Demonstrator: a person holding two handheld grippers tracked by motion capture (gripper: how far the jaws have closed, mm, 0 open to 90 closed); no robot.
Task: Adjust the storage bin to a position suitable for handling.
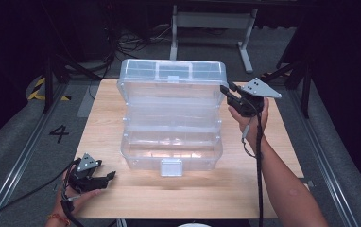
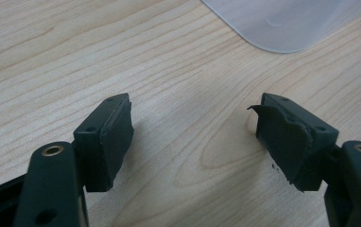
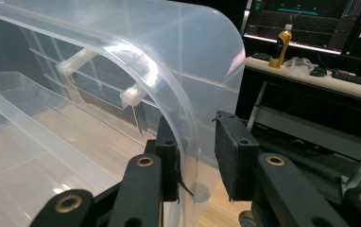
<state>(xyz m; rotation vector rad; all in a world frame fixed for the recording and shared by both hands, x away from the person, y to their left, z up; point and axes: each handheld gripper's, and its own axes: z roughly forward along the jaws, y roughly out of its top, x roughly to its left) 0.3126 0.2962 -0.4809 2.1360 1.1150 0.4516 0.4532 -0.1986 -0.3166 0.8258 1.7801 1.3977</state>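
Observation:
A clear plastic tiered storage box [image 1: 171, 142] stands open in the middle of the wooden table, its lid [image 1: 174, 78] raised at the back. My right gripper [image 1: 226, 91] is at the lid's right edge. In the right gripper view the lid's curved wall [image 3: 188, 56] passes between the jaws of my right gripper [image 3: 195, 146]. One pad lies against the wall's inner side and the other pad [image 3: 228, 156] stands a little off it. My left gripper [image 1: 110, 177] rests low at the table's front left. Its jaws [image 2: 193, 127] are wide apart over bare wood, near a corner of the box [image 2: 287, 23].
The wooden table [image 1: 122, 198] has bare wood in front of and beside the box. A white latch [image 1: 171, 167] sits on the box's front wall. A metal stand [image 1: 211, 23] is on the floor behind. A yellow bottle [image 3: 282, 45] stands on a far desk under monitors.

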